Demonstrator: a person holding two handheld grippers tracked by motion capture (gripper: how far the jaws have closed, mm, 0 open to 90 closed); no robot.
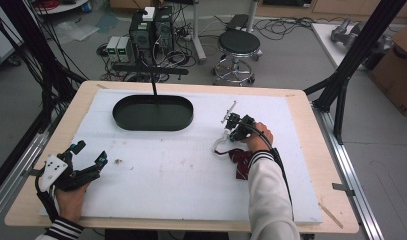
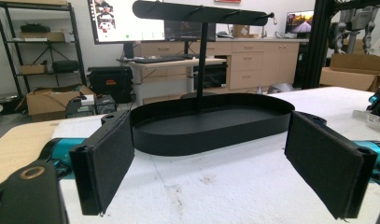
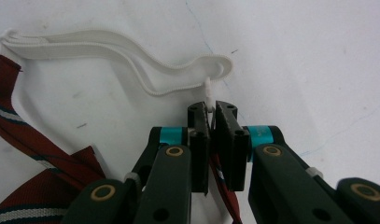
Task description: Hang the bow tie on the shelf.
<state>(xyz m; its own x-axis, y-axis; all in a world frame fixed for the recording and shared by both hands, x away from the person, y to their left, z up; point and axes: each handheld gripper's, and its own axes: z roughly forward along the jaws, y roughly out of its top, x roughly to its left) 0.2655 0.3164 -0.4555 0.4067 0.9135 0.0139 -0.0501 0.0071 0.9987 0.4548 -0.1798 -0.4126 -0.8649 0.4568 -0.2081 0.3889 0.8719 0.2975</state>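
My right gripper (image 3: 211, 122) pinches the white strap (image 3: 131, 51) clip; left gripper (image 2: 215, 163) fingers wide, empty (lift slowly, keep tie (image 3: 43, 154) trailing).

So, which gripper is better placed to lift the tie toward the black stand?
Right. The right gripper is already shut on the white strap of the tie; the left gripper is open, far away.

White sleeve (image 1: 268, 200), striped cuffs (image 1: 261, 155)

Bright, even overhead light, soft shadows, mild glare on the white table cover (image 1: 191, 165), slightly soft focus
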